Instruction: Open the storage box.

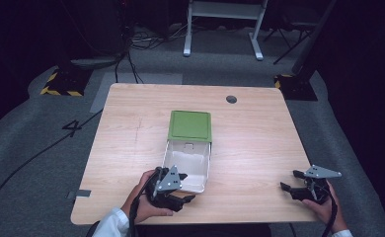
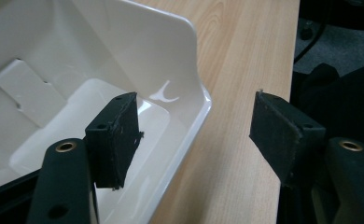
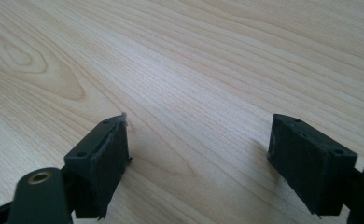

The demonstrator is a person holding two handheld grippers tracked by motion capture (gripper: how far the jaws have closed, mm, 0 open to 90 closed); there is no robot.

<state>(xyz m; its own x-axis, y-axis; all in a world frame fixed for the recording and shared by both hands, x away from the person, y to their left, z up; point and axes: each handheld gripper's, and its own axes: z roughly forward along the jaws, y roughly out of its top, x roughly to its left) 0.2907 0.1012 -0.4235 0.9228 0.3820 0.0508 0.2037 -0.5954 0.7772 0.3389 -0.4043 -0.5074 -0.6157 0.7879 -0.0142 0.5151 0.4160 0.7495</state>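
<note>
Straddling the near corner wall of the open white plastic box (image 2: 138, 51) with the hinged green lid (image 1: 190, 126), the left gripper (image 2: 196, 140) has its jaws spread wide, one inside, one outside. This box sits at the middle of the light wooden table (image 1: 259, 143). The right gripper (image 3: 199, 158) hovers over bare wood, jaws also apart. I judge a grasp is starting; next the left jaws must close on the wall.

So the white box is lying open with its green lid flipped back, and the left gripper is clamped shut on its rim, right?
Not quite. The left gripper is open, its jaws straddling the white box rim, as the left gripper view shows. The green lid is flipped back.
</note>
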